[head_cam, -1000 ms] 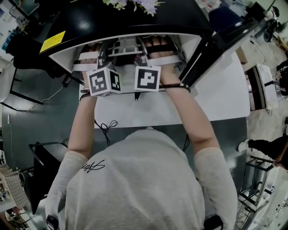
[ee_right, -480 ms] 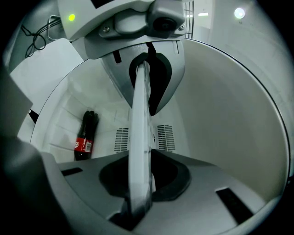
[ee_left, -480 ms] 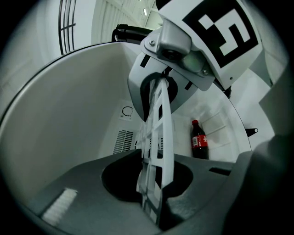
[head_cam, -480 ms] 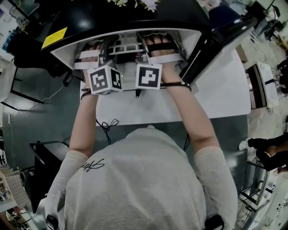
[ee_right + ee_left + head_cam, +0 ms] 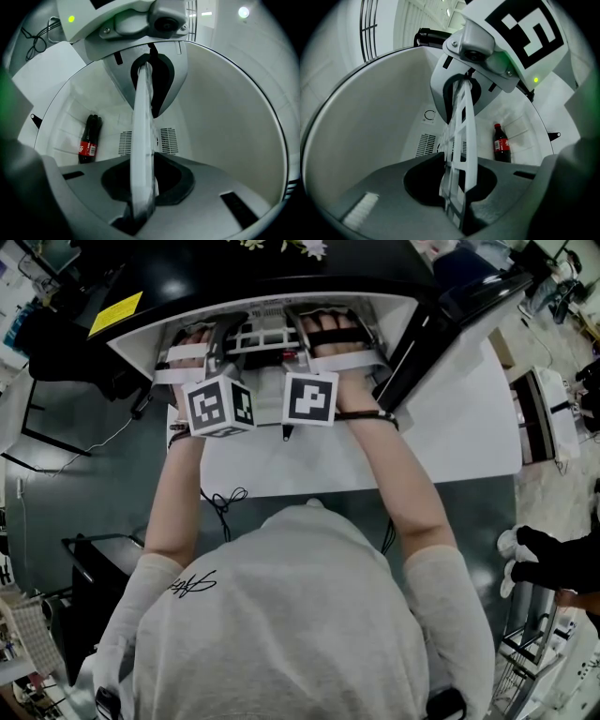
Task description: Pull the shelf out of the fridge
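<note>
**A:** Status of the pull?

**B:** Grasp made, extraction barely started by the look of it. The left hand-held gripper and right hand-held gripper are each nearly closed, pinching the white shelf, which spans between them inside the fridge.

**A:** What is unclear?

**B:** The shelf's rear edge and rails are hidden. A cola bottle shows beyond the jaws; whether it stands or lies cannot be told.

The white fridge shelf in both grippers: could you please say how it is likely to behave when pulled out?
The shelf looks like thin open moulded lattice, so probably light and fairly stiff, though it may flex. The left gripper and right gripper clamp only its near edge, so it could sag or tip once free.
</note>
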{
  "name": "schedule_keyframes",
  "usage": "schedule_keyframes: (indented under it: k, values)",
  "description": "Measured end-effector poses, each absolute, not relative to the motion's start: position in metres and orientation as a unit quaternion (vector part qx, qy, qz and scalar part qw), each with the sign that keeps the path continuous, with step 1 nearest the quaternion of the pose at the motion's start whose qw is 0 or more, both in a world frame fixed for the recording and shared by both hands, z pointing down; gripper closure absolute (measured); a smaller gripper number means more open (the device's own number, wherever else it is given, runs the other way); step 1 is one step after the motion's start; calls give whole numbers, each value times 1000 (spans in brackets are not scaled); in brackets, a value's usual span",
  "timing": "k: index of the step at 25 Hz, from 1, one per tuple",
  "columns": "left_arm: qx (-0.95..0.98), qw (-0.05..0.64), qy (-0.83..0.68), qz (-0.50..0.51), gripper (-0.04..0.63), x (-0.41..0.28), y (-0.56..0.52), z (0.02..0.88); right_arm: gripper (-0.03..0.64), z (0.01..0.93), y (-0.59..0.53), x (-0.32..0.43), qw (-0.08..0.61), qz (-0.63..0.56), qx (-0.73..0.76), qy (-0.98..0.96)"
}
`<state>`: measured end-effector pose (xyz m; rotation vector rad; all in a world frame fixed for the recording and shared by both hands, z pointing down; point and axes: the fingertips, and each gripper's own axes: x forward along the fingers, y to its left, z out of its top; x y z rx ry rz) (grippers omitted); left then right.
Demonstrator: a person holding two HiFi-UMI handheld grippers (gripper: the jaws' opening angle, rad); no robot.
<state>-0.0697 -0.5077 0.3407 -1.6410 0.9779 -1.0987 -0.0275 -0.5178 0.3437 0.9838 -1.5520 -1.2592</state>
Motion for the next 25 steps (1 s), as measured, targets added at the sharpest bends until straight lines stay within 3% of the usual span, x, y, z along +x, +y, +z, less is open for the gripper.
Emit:
schedule_keyframes:
  k: [25]
  values:
    - [-667,450,394,-444,552,-67,-486,341,577,340,-496,-23,438,-495,407,-630]
